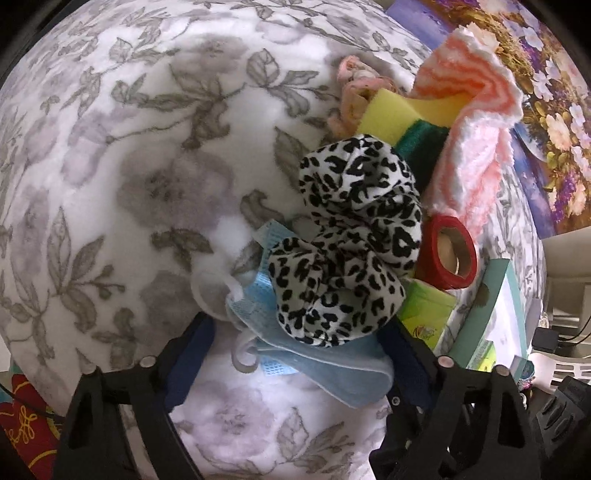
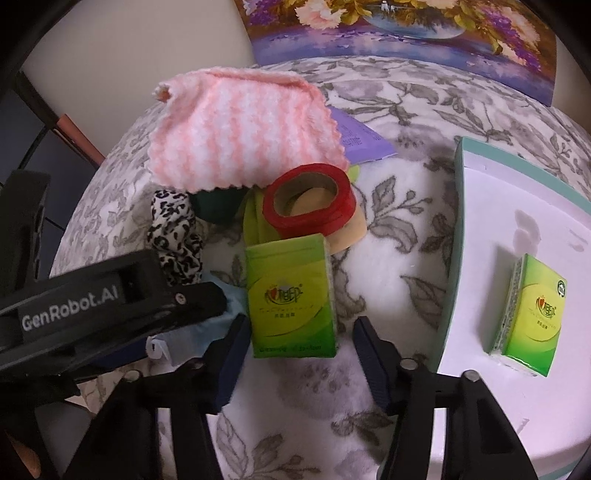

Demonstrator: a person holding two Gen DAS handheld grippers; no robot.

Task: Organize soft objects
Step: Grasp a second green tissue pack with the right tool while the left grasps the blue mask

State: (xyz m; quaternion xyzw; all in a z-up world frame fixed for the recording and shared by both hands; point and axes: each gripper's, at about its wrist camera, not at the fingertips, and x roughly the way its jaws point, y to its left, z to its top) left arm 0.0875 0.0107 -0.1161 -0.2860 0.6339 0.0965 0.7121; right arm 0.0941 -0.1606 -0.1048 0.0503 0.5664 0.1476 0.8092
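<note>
In the left wrist view my left gripper (image 1: 295, 332) is open, its jaws either side of a light blue face mask (image 1: 325, 365) with a leopard-print scrunchie (image 1: 351, 236) lying on it. Behind them sit a yellow-green sponge (image 1: 410, 110) and a pink striped cloth (image 1: 476, 140). In the right wrist view my right gripper (image 2: 299, 332) is open around a green tissue pack (image 2: 291, 295) lying on the floral blanket. A second tissue pack (image 2: 528, 317) lies in the white tray (image 2: 458, 229) at right. The left gripper's body (image 2: 110, 302) shows at left.
A red tape roll (image 2: 310, 203) sits on a tan roll just behind the tissue pack. The pink cloth (image 2: 240, 129) covers the sponge. A purple paper (image 2: 362, 140) and a flower painting (image 2: 406, 29) lie at the back. The blanket's edge falls off at left.
</note>
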